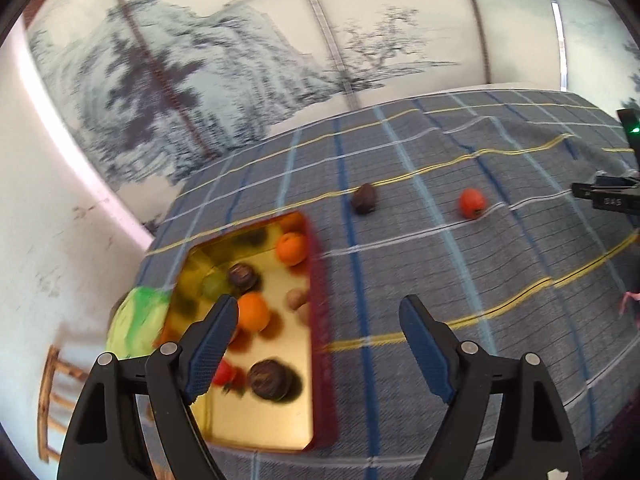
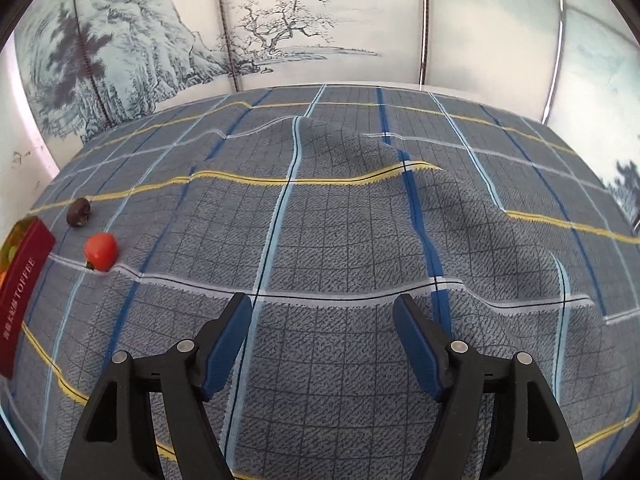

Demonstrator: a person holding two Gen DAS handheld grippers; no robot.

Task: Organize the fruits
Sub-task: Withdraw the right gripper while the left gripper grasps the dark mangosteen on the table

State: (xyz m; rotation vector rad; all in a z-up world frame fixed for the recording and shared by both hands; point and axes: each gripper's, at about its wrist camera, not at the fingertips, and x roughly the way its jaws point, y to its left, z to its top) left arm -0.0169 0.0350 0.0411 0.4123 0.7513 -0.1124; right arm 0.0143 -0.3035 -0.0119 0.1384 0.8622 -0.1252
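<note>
Tin: the gold tin (image 1: 260,420) with red walls sat at the left of the plaid cloth (image 1: 440,280); its red side reading TOFFEE showed at the left edge of the right wrist view (image 2: 24,292).
Fruit in tin: an orange (image 1: 253,311) near the middle, a second orange (image 1: 291,248) toward the far end, a dark round fruit (image 1: 242,276) between them, another dark fruit (image 1: 270,379) nearer the camera, a small red fruit (image 1: 224,373) beside it, a pale brown one (image 1: 297,299) against the right wall. A greenish one further in was too blurred to name.
Fruit left out: a dark fruit (image 2: 79,213) and a red-orange fruit (image 2: 101,251) lay on the cloth, near each other and a little beyond the tin's far corner.
Left gripper: the left gripper (image 1: 318,314) stood wide with nothing between its pads, hovering over the tin's right edge.
Right gripper: the right gripper (image 2: 322,312) stood wide and empty too, over bare, rumpled cloth, well apart from both loose fruits.
Done: most of the fruit appeared to be gathered in the tin.
Left: judging by the cloth, two pieces remained to be picked up and put in; neither was touched by a gripper.
Other: a green and yellow object (image 1: 136,324) lay just beyond the tin's left side; what it was could not be told.
</note>
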